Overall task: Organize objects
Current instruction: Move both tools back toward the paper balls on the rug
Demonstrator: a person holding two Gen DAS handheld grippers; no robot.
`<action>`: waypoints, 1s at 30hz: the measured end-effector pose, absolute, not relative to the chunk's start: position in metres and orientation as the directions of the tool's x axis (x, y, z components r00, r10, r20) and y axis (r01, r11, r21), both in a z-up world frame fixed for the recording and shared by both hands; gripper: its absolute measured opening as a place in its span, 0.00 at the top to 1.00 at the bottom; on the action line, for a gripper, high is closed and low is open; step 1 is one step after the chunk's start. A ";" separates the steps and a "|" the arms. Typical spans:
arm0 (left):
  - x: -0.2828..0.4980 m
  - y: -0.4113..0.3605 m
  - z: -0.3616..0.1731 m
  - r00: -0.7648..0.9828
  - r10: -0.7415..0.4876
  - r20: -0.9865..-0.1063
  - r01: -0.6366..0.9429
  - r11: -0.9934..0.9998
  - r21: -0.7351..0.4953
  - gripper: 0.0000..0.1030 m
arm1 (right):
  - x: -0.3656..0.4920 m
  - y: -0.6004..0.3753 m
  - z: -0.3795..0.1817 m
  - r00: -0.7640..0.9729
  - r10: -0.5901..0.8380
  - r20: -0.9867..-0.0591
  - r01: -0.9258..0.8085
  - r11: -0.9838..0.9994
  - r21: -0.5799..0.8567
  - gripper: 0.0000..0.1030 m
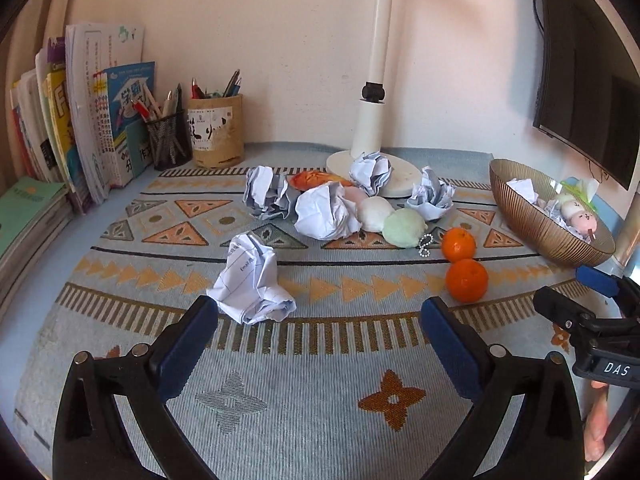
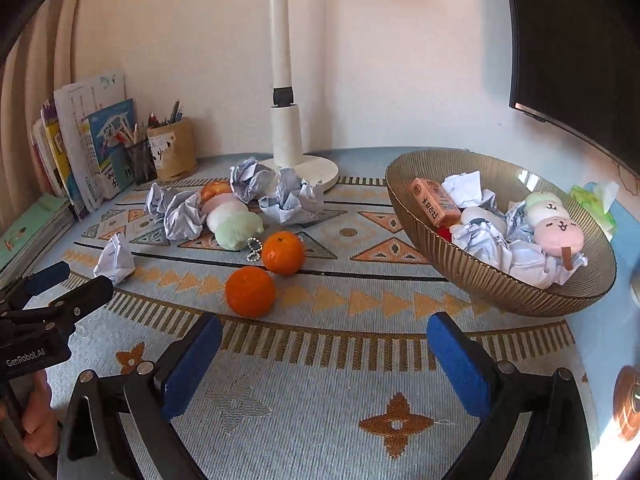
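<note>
I've got both grippers wide open w/ nothing between the pads: left gripper (image 1: 320, 316) near a crumpled paper (image 1: 251, 280), right gripper (image 2: 325, 334) near an orange (image 2: 250, 291). Bowl (image 2: 472, 280) sits to the right, holding paper & toys.

A patterned mat (image 2: 320, 360) carries crumpled papers (image 1: 252, 280), two oranges (image 2: 250, 292), a bowl (image 2: 500, 288).

A white desk lamp with a round flat base (image 1: 400, 178) stands at twelve o'clock on the patterned woven cloth (image 1: 304, 392). At ten o'clock, upright books (image 1: 100, 120) lean beside a black mesh pen cup (image 1: 168, 140) and a tan cylindrical pen holder (image 1: 216, 132). A dark wall-mounted screen (image 1: 592, 64) hangs at two o'clock.
</note>
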State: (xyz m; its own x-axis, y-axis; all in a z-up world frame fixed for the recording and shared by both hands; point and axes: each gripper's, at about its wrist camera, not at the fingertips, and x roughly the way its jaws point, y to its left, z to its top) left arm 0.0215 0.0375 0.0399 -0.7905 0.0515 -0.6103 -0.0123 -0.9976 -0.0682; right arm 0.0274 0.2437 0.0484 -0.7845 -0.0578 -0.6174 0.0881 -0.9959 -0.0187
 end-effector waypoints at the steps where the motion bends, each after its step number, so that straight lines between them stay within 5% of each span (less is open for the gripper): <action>1: 0.019 0.037 0.037 -0.777 0.052 -0.627 -0.006 -0.997 -0.075 0.01 | 0.028 0.240 0.048 -0.786 -0.044 -0.616 0.087 -0.995 -0.040 0.01; 7: 0.018 0.024 0.032 -0.764 0.092 -0.639 0.012 -0.988 -0.156 0.01 | 0.029 0.225 0.044 -0.788 0.039 -0.614 0.072 -0.985 -0.156 0.00; 30: 0.027 -0.005 0.036 -0.781 0.106 -0.615 0.080 -0.960 -0.267 0.01 | 0.025 0.225 0.040 -0.761 0.003 -0.649 0.107 -0.986 -0.129 0.00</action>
